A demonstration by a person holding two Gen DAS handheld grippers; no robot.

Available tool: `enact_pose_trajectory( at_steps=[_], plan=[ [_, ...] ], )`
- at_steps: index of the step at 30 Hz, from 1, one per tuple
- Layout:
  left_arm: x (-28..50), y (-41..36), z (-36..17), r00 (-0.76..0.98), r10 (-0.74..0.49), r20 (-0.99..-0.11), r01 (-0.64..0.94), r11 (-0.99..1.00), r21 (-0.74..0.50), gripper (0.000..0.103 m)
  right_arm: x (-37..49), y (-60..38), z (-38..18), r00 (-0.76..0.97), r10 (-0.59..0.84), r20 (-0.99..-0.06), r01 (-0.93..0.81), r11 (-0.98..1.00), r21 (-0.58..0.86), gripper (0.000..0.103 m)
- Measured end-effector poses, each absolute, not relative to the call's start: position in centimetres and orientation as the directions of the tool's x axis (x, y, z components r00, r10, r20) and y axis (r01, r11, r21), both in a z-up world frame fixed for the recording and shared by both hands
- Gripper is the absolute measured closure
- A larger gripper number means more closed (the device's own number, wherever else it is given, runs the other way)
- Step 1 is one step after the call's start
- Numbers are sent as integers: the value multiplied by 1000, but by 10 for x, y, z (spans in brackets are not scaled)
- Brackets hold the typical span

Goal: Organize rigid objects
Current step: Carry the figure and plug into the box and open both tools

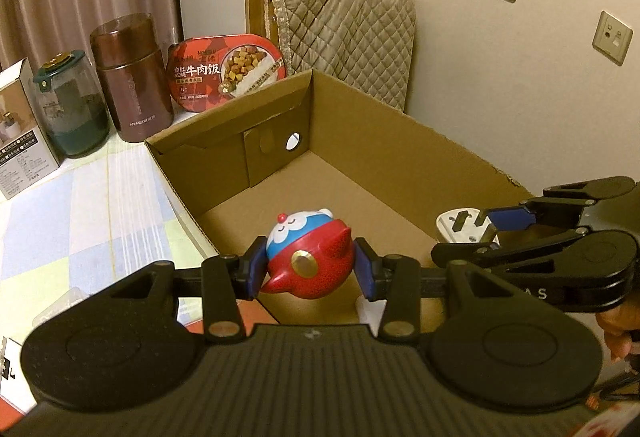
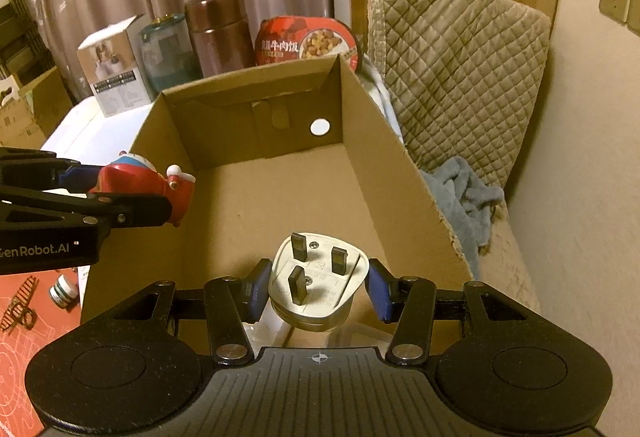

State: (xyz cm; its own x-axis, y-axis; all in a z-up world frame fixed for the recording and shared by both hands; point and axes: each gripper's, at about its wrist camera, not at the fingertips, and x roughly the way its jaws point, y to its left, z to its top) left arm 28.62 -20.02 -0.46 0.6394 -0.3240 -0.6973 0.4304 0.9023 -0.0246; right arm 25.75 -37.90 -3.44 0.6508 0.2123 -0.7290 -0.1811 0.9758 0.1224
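In the left wrist view, the left gripper [image 1: 311,269] has its fingers [image 1: 256,267] clamped on a red and blue toy [image 1: 310,257], held above the near left corner of the open cardboard box [image 1: 360,141]. To the right, the right gripper [image 1: 486,231] grips a white plug [image 1: 456,229] over the box. In the right wrist view, the right gripper [image 2: 318,287] is clamped on the plug [image 2: 318,285], prongs facing forward, above the box floor [image 2: 280,197]; the toy [image 2: 140,183] hangs over the box's left wall. Behind stand a brown flask [image 2: 220,33] and a meal tub [image 2: 308,41].
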Motion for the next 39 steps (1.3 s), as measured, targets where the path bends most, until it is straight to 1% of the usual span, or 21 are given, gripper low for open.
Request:
enact_pose_trajectory(
  at_steps=[10, 11, 12, 13, 19, 34, 39],
  plan=[
    [292, -203, -11, 629, -323, -707, 429, 903, -30, 63, 261, -382, -38, 642, 208, -738, -168, 977, 129, 56],
    [292, -204, -10, 638, -323, -699, 430, 903, -26, 62, 261, -382, -38, 642, 207, -738, -166, 978, 130, 56],
    [291, -204, -8, 649, -319, -691, 426, 904, -17, 52, 262, -382, -38, 643, 206, -738, -164, 978, 131, 56],
    [291, -204, -5, 661, -317, -680, 422, 906, -13, 50, 261, -382, -38, 643, 206, -738, -163, 978, 132, 56],
    [286, -194, 11, 693, -325, -643, 403, 915, -28, 49, 260, -385, -37, 650, 196, -734, -149, 980, 129, 56],
    [267, -175, 21, 715, -325, -618, 372, 926, -57, 49, 265, -383, -38, 654, 175, -736, -134, 984, 114, 56],
    [258, -165, 25, 726, -322, -607, 359, 931, -65, 49, 266, -383, -28, 700, 180, -691, -139, 984, 115, 55]
  ],
)
